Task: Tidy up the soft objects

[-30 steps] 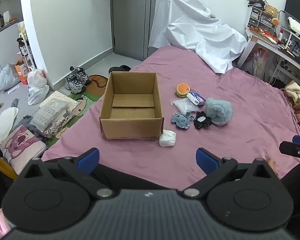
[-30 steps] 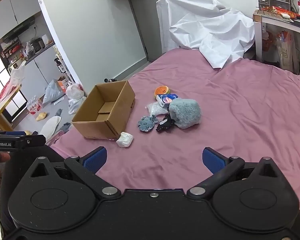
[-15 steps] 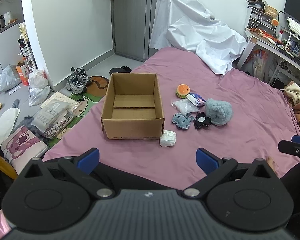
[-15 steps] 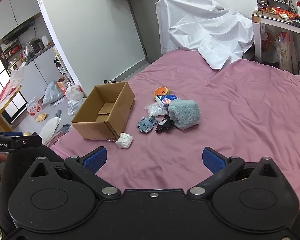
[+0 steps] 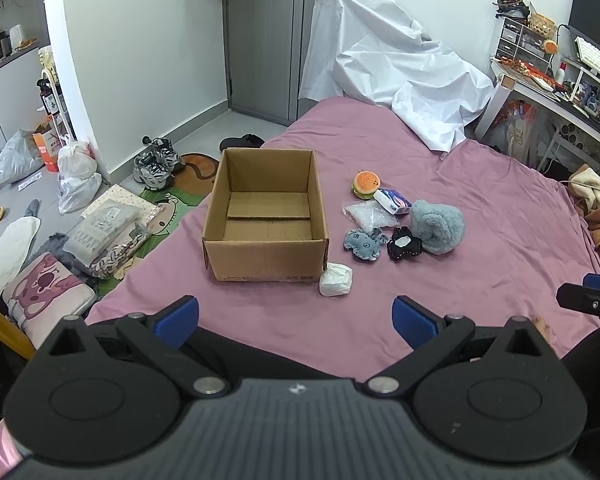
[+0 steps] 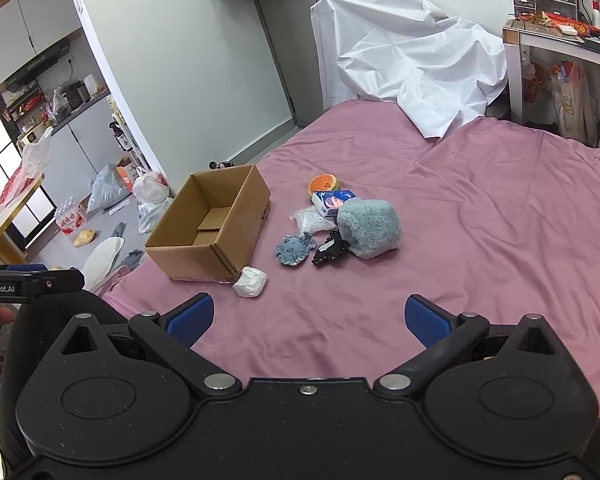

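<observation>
White sheet [image 5: 396,80] hides whatever sits behind the bed [image 5: 500,208].

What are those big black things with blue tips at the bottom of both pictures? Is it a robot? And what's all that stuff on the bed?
No robot: a person holds one grabbing tool in each hand, each with a camera. One picture looks along the left tool, the other along the right tool. The blue tips are fingers, spread open, holding nothing. On the pink bed stands an empty cardboard box. Beside it lie a white bundle, a burger plush, a fluffy grey toy, a blue octopus plush and a black plush.
</observation>
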Demonstrator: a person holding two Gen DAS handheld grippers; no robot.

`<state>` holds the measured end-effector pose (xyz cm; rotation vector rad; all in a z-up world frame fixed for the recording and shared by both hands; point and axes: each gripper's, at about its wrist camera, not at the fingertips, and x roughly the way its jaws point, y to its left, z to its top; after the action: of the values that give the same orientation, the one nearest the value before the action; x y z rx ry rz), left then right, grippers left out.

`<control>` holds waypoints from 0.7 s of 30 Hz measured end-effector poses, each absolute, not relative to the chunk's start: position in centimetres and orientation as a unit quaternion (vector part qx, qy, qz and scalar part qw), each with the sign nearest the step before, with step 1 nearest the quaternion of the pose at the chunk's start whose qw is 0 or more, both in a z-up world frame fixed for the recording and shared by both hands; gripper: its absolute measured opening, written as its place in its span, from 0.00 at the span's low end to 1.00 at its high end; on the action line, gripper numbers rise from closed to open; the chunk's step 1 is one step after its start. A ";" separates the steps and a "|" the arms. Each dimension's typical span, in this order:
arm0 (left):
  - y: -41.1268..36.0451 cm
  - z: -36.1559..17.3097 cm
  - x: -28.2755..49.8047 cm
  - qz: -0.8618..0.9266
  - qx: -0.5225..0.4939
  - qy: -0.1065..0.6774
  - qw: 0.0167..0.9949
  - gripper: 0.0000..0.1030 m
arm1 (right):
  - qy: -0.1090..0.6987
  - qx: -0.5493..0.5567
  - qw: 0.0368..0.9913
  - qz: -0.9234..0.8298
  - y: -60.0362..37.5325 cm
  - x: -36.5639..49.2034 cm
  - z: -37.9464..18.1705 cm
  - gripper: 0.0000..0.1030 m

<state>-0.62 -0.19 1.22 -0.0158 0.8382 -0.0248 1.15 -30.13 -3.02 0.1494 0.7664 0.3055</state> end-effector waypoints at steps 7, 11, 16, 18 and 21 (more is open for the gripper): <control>-0.2 1.3 -0.6 -0.012 -0.008 0.407 0.913 0.99 | 0.370 0.075 0.914 0.147 -30.2 1.1 -3.0 1.00; -0.2 1.6 -0.7 -0.011 -0.010 0.408 0.913 0.99 | 0.370 0.075 0.914 0.147 -30.2 1.1 -3.1 1.00; 0.3 1.5 -0.6 -0.007 -0.016 0.402 0.915 0.99 | 0.369 0.076 0.915 0.145 -30.2 1.0 -3.1 1.00; 0.3 1.3 -0.4 -0.006 -0.018 0.403 0.915 0.99 | 0.369 0.077 0.915 0.145 -30.2 0.9 -3.2 1.00; 0.3 1.1 -0.3 -0.006 -0.018 0.404 0.915 0.99 | 0.369 0.077 0.915 0.144 -30.2 1.0 -3.2 1.00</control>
<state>-0.27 0.35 1.13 -0.0377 0.8313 -0.0117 1.00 -30.24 -3.18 0.1589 0.7593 0.2973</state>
